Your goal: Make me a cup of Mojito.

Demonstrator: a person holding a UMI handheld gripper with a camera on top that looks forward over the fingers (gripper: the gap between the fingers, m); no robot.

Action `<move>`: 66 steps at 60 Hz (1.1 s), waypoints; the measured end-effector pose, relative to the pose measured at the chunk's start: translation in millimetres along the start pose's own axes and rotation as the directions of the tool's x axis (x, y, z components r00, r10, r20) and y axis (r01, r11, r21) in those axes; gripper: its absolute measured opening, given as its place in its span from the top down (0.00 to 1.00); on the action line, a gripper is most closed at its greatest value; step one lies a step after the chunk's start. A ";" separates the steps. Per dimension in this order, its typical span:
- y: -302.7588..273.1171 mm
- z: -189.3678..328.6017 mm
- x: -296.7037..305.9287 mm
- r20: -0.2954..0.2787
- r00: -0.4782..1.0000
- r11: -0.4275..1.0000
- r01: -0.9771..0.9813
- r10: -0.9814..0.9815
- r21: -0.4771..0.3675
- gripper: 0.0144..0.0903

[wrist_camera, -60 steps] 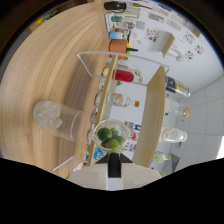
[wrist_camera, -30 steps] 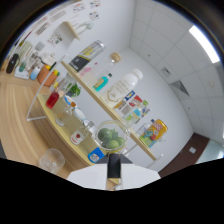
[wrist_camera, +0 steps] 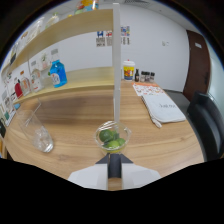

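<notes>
A clear cup of green limes [wrist_camera: 112, 138] stands upright on the wooden table, an empty clear glass [wrist_camera: 39, 132] well apart.

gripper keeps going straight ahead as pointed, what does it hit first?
Most likely the small glass bowl of limes, right at the gripper tips. Beyond it stands the white shelf post. Whether the bowl is gripped already is unclear.

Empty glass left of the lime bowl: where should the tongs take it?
Take the empty glass by its side wall, around mid-height, coming in level from the near side. It stands upright on the wooden table, apart from the lime bowl, which sits just ahead of the tongs.
</notes>
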 end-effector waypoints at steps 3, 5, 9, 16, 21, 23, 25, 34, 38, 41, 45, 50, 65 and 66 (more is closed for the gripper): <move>13.1 6.5 7.3 -0.001 1.000 0.999 -0.011 0.011 -0.036 0.99; 20.6 11.2 9.8 0.003 1.000 0.998 -0.018 0.018 -0.053 0.99; 32.8 20.2 12.7 0.014 1.000 0.997 -0.022 0.023 -0.075 0.99; 36.6 25.2 13.5 0.032 0.999 0.996 -0.009 0.012 -0.091 0.99; 36.0 30.7 13.0 0.039 0.999 0.995 -0.011 0.015 -0.095 0.98; 36.4 31.9 13.0 0.042 0.999 0.995 -0.014 0.018 -0.098 0.97; 34.7 32.1 13.9 0.046 0.999 0.995 -0.014 0.019 -0.096 0.97; 36.3 33.4 17.3 0.042 0.999 0.994 0.011 -0.007 -0.104 0.81; 34.3 30.0 20.6 0.025 1.000 0.995 0.008 -0.005 -0.102 0.52; 31.9 25.2 22.3 0.015 1.000 0.995 -0.002 0.003 -0.095 0.23; 22.4 13.7 26.6 -0.011 1.000 0.998 -0.006 0.006 -0.057 0.11; -1.4 -8.2 23.3 -0.051 0.999 1.000 0.008 -0.008 0.014 0.05; -71.8 -93.6 -60.7 -0.032 0.999 0.965 0.038 -0.031 0.258 0.06; -73.7 -98.0 -68.6 -0.029 0.999 0.963 0.040 -0.034 0.268 0.06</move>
